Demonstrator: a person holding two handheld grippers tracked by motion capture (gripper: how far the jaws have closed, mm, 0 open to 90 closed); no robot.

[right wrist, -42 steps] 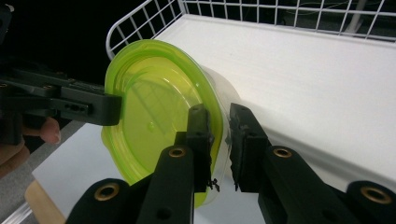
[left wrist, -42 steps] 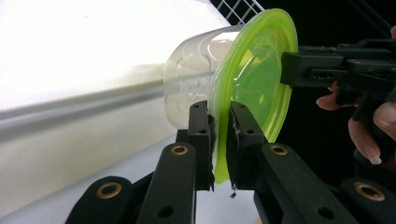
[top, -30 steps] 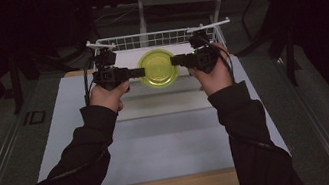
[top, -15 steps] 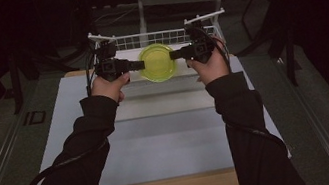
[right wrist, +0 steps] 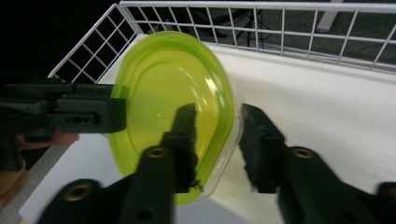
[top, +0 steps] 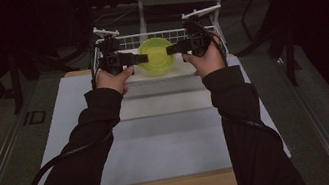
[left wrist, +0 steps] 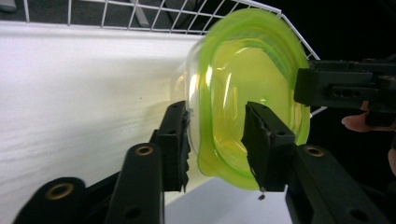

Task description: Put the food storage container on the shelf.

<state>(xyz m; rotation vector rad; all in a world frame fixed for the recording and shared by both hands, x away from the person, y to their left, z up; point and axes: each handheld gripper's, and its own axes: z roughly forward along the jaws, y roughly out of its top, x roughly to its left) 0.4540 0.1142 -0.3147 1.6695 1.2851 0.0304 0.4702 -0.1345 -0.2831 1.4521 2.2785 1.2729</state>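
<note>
Dark surroundings frame a pale table (top: 170, 137) with a white wire basket (top: 178, 33) standing at its far end, and your forearms reach up to it from the near edge. Starting at your left, the left gripper (top: 139, 57) points inward toward the middle, and in the left gripper view its jaws are closed on the near edge of a clear container with a yellow-green lid (left wrist: 252, 93), one jaw against the clear wall side and the other against the lid face. You hold the container (top: 157, 55) between the two tools, above the white floor of the basket by the look of it, just inside its front edge; in both gripper views it appears on edge, though those cameras turn with your hands, so its true tilt is hard to judge. At your right, the right gripper (top: 171, 48) pinches the opposite edge the same way, and the right gripper view shows its jaws clamped across the lid rim (right wrist: 219, 116) and the clear wall behind it. As for progress, the carry into the basket looks nearly finished: the container is already at the basket but not yet resting on its bottom, as far as you can tell. What seems left is to lower it, settle it flat, then let both pairs of jaws spread and draw back.
</note>
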